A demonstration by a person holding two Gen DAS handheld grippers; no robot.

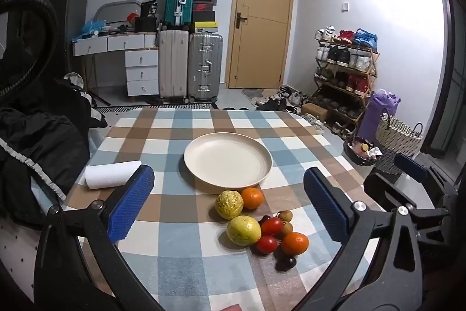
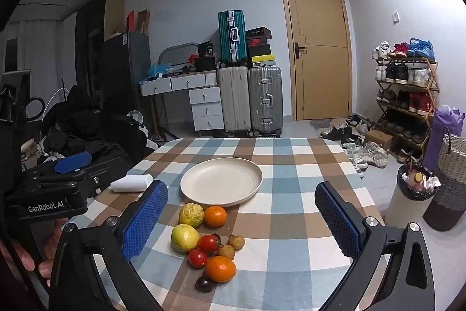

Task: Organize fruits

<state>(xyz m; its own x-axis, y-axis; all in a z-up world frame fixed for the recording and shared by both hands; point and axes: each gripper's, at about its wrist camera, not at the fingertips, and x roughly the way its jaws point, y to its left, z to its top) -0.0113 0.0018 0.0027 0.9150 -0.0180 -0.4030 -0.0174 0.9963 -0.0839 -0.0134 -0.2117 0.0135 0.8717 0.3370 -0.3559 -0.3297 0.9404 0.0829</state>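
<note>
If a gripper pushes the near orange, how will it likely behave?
The near orange is round, so it would probably roll. It touches a tomato and a dark fruit, so it may nudge them. Its skin looks firm, probably not fragile.

Plate (image 1: 227, 158): we see it mid-worktop (image 1: 180, 247).
Fruits (image 1: 256, 223): we find them clustered just before the plate.
Paper roll (image 1: 112, 174): we see it left of the plate.

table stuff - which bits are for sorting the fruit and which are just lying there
For the job: plate, two oranges, two yellow-green fruits, two tomatoes, both open grippers.
Lying about: paper roll, bin.
</note>
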